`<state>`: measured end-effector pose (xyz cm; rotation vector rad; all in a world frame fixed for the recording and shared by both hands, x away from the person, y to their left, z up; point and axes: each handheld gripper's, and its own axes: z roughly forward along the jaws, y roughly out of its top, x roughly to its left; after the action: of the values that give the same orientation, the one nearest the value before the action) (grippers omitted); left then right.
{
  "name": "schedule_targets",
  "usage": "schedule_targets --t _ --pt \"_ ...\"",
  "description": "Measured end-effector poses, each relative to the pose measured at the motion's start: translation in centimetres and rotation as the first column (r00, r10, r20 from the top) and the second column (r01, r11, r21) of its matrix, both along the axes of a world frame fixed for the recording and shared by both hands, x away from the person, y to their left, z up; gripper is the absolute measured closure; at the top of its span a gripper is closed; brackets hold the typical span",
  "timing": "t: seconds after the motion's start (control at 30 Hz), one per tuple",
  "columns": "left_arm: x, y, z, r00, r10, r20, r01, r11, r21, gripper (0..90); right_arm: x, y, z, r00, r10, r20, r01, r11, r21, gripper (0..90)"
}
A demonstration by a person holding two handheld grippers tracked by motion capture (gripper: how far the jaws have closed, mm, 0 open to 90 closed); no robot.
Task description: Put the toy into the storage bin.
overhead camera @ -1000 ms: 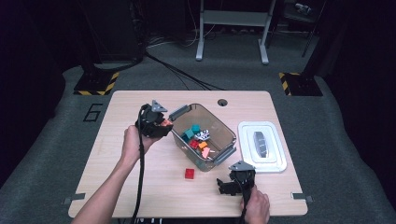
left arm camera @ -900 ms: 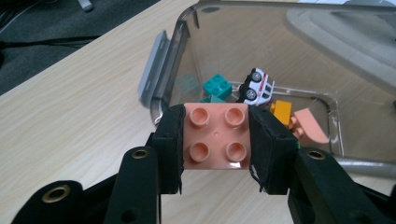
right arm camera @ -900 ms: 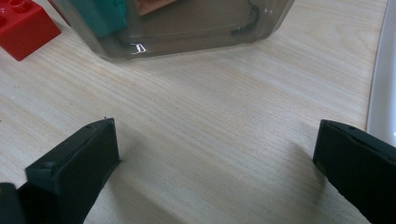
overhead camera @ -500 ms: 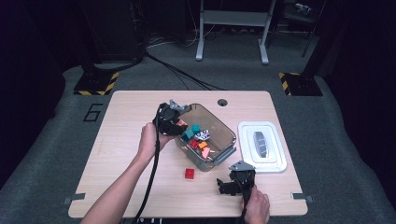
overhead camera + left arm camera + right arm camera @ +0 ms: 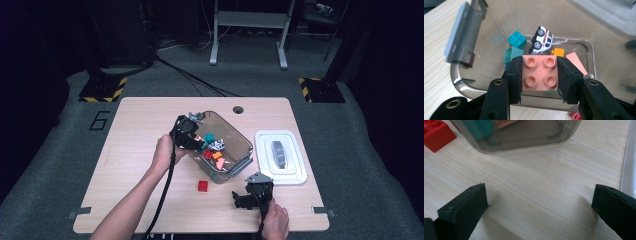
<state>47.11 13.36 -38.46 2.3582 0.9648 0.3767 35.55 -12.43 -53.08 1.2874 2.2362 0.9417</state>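
Pink brick [image 5: 539, 72], 4 studs up, sits clamped btwn the pads of our left gripper [image 5: 539, 75], one pad on each side. We hold it over the near end of the clear bin [image 5: 461, 82], above the rim. Inside the bin: teal bricks [image 5: 517, 39], a white toy car [image 5: 542, 40] on its side, an orange brick [image 5: 559, 52] & a salmon wedge piece [image 5: 575, 62], all close together. Bin's grey latch [image 5: 461, 40] stands up at one end. In the high view our left gripper [image 5: 192, 137] hangs over the bin's left end. Red brick [image 5: 203, 186] lies on the surface [image 5: 135, 150] just outside the bin. White lid [image 5: 280, 157] rests right of the bin. Our right gripper [image 5: 539, 210] rests low on the surface near the bin, jaws spread wide w/ nothing btwn them.
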Motion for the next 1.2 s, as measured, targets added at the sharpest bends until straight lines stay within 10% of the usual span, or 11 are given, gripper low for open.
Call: schedule_targets --t 0.3,0.8,1.2 --pt "-0.4 0.2 -0.1 1.0 -0.001 -0.007 0.001 1.0 0.009 54.9 0.0 0.0 0.0 1.0 0.001 0.001 -0.001 1.0 -0.002 0.0" --pt "-4.6 3.6 1.6 0.9956 0.041 0.084 -0.036 0.9978 -0.056 21.9 0.0 0.0 0.0 1.0 0.0 0.0 0.0 1.0 0.0 0.0" --pt "-7.4 5.6 -2.2 0.9959 0.076 0.049 -0.072 0.995 -0.069 13.7 0.0 0.0 0.0 1.0 0.0 0.0 0.0 1.0 0.0 0.0"
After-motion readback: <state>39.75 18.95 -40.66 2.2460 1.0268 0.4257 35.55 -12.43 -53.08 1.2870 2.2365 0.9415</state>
